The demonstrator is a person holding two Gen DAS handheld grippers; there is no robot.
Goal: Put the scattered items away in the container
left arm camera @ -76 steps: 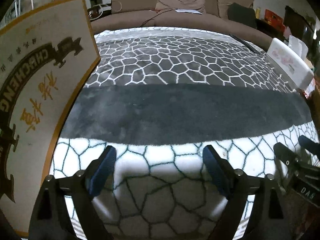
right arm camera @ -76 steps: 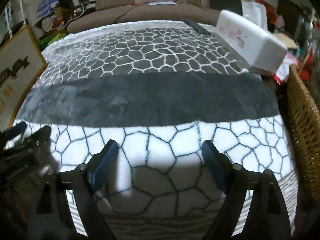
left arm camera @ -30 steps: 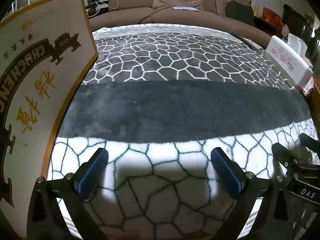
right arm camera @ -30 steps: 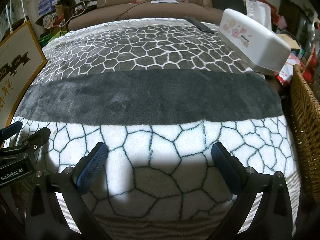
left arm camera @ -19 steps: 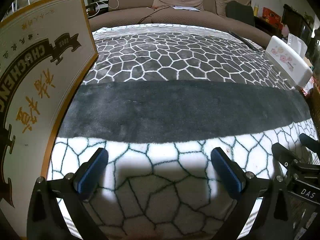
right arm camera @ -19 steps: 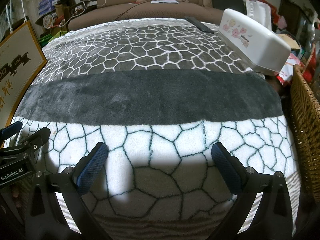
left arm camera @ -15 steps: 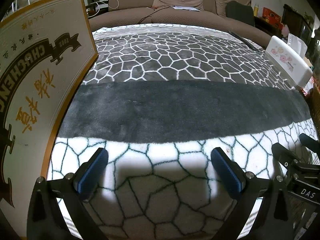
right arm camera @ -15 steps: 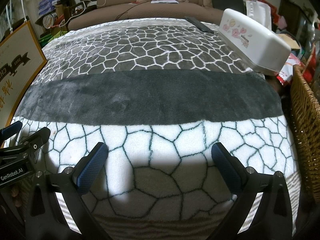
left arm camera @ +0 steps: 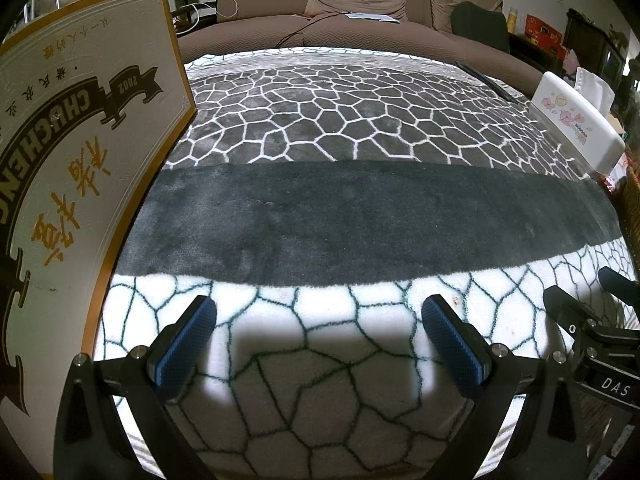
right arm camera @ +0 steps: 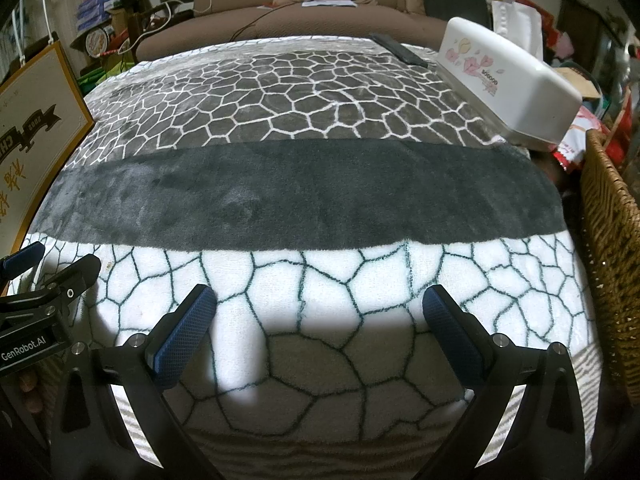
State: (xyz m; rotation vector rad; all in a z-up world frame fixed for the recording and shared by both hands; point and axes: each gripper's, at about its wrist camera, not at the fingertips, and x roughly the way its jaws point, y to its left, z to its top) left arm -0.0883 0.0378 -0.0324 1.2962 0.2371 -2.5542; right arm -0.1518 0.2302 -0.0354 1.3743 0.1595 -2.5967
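Observation:
My left gripper is open and empty, low over the white near part of a patterned blanket. My right gripper is open and empty over the same white part, to the right of the left one. A woven wicker basket stands at the blanket's right edge. A white tissue box with pink flowers lies at the far right of the blanket, and it also shows in the left wrist view. A black remote lies at the blanket's far edge.
A large white and gold board with lettering leans along the blanket's left edge. A brown sofa with cushions runs behind the blanket. Clutter and packets sit beyond the tissue box at the right.
Both grippers have opened wider since 2.5 seconds ago and drawn back slightly. Nothing has moved in the last second.

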